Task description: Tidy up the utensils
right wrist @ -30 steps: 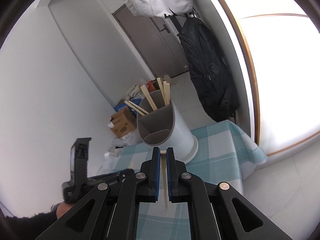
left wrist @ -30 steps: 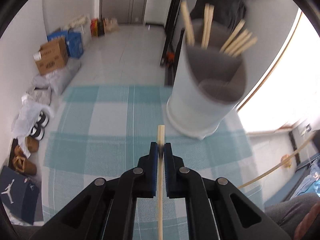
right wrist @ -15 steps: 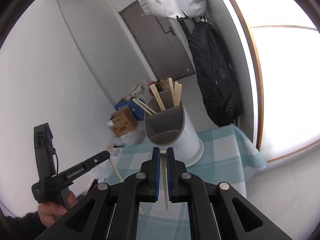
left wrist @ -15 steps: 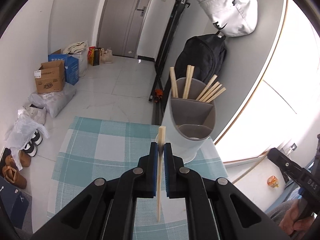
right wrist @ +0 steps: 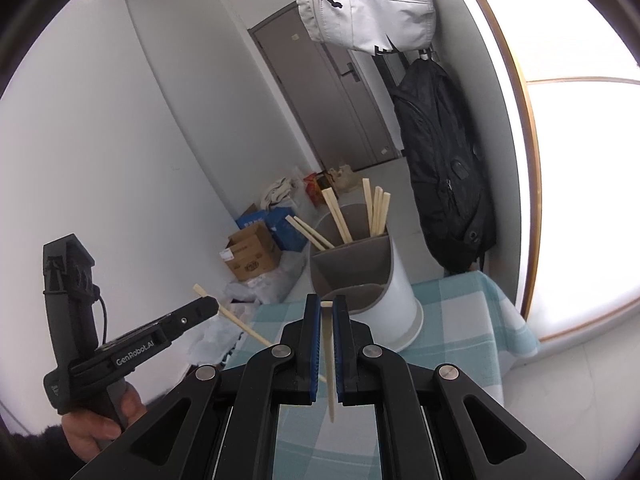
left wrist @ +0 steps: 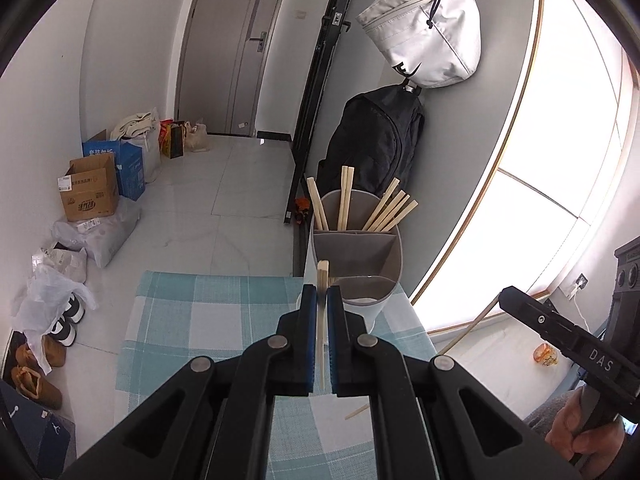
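A white utensil holder with a grey divided insert stands at the far end of the checked tablecloth; several chopsticks stick out of its back compartment. It also shows in the right wrist view. My left gripper is shut on a wooden chopstick, held upright above the table, short of the holder. My right gripper is shut on another chopstick, also short of the holder. A loose chopstick lies on the cloth.
A black backpack and a white bag hang on the wall behind the holder. Boxes, bags and shoes lie on the floor at the left. A bright window is at the right. The left gripper shows in the right wrist view.
Both grippers have lifted and drawn back from the holder, each still holding its chopstick. The holder now looks smaller and farther off in the left wrist view.
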Tool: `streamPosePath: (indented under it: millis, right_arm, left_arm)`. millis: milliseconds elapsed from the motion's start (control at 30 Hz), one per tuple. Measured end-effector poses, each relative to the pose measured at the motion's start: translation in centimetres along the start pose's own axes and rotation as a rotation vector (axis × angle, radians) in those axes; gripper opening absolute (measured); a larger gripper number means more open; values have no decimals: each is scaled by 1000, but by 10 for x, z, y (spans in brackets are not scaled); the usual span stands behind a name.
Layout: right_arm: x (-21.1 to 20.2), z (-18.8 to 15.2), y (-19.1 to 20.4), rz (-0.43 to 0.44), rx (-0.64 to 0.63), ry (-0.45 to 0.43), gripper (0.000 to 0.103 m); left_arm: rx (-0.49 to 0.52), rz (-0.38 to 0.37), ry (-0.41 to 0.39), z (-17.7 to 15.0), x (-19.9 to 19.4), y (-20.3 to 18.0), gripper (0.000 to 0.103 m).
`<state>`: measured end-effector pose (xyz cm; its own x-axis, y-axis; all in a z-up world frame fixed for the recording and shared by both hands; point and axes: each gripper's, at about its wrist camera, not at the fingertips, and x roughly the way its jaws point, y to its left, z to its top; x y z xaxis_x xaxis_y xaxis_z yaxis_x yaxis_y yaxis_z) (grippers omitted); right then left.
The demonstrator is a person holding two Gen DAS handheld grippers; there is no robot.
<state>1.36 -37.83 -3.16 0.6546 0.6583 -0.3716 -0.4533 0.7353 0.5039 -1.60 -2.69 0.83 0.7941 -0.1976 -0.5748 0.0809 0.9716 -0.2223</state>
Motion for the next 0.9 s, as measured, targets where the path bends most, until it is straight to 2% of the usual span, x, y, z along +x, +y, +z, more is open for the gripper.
streamPosePath:
  millis: [167,267,367,433,500,567,633,700,800,900]
  right_arm:
    - [0,9,2,7,7,-5,5]
    - [-1,17,5,11,-5,-16,5]
    - [0,22,6,22,-7,-17,5]
    - [1,22,6,25,-14,-18,5]
    - [4,22,5,29,-15,-10,5]
    - [9,19,1,33,-8,1,5]
    - [13,16,-2,35,1,13,5]
    - [22,12,-6,42,20,35,5]
    - [30,7,-12,56,61,56,5]
    - [35,3,-17,80,103,77,5]
  left_arm:
    - [32,34,-2,8,-6,-4,1]
    - [34,24,7,13,-8,-4,1]
    - [2,-19,61,15,-6,4,1]
    - [-33,11,79,11,-3,15,1]
    - [-93,58,132,1,9,40,2]
    - [-157,116,213,-11,26,67,11]
    - [-243,165,313,-26,48,96,39]
    - [-345,206,378,-39,67,125,39]
    - [-365,254,481,-47,98,142,40]
    - [-381,311,523,-50,120,148,40]
